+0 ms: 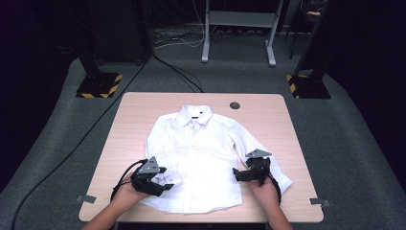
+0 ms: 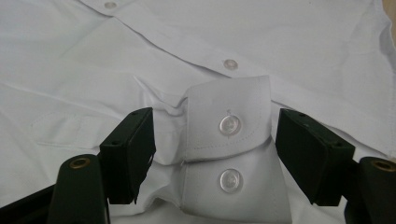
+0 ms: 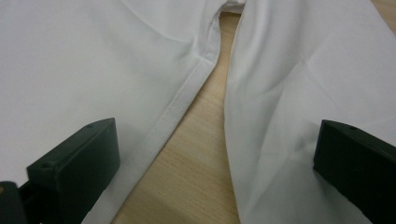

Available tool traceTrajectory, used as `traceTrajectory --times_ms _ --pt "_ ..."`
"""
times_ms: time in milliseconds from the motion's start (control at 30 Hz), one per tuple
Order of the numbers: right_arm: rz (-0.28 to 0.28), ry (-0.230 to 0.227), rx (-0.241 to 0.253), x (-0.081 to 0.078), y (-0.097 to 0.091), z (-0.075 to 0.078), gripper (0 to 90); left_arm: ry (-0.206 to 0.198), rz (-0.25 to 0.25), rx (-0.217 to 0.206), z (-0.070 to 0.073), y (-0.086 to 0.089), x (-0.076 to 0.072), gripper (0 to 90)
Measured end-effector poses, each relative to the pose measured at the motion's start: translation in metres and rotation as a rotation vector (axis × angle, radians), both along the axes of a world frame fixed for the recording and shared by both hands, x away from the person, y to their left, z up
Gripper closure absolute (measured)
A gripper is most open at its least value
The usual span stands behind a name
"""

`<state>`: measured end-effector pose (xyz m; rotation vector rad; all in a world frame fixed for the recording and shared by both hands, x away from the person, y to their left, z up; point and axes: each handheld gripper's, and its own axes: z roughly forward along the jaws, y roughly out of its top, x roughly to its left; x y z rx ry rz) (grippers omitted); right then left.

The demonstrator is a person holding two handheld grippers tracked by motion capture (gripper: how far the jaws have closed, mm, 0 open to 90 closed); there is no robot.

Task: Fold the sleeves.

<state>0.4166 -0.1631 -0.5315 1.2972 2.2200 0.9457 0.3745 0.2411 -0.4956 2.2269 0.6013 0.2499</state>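
A white button-up shirt lies flat on the wooden table, collar toward the far side. Its left sleeve is folded in over the body, and the buttoned cuff sits between the jaws of my left gripper, which stand open with small gaps on either side of the cuff. My right gripper is wide open at the shirt's lower right. It straddles the strip of bare wood between the body's side seam and the right sleeve.
A dark round hole sits near the table's far edge. Two stand bases with yellow-black stripes flank the table on the grey floor. Cables run across the floor behind it, and a white frame stands at the back.
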Motion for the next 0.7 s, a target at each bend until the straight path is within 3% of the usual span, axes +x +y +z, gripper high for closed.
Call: traceTrajectory --times_ms 133,300,400,567,700 --pt "0.0 0.0 0.0 0.0 0.0 0.0 0.0 0.001 -0.019 -0.054 0.011 0.006 -0.002 29.4" --pt "0.0 0.0 0.0 0.0 0.0 0.0 0.0 -0.021 -0.022 -0.063 0.018 0.009 -0.006 28.6" --pt "0.0 0.0 0.0 0.0 0.0 0.0 0.0 -0.015 0.015 -0.061 0.016 0.011 0.0 27.5" --pt "0.0 0.0 0.0 0.0 0.0 0.0 0.0 0.023 0.12 -0.05 0.001 0.019 0.021 26.3" --pt "0.0 0.0 0.0 0.0 0.0 0.0 0.0 0.025 0.157 -0.05 -0.007 0.024 0.03 26.0"
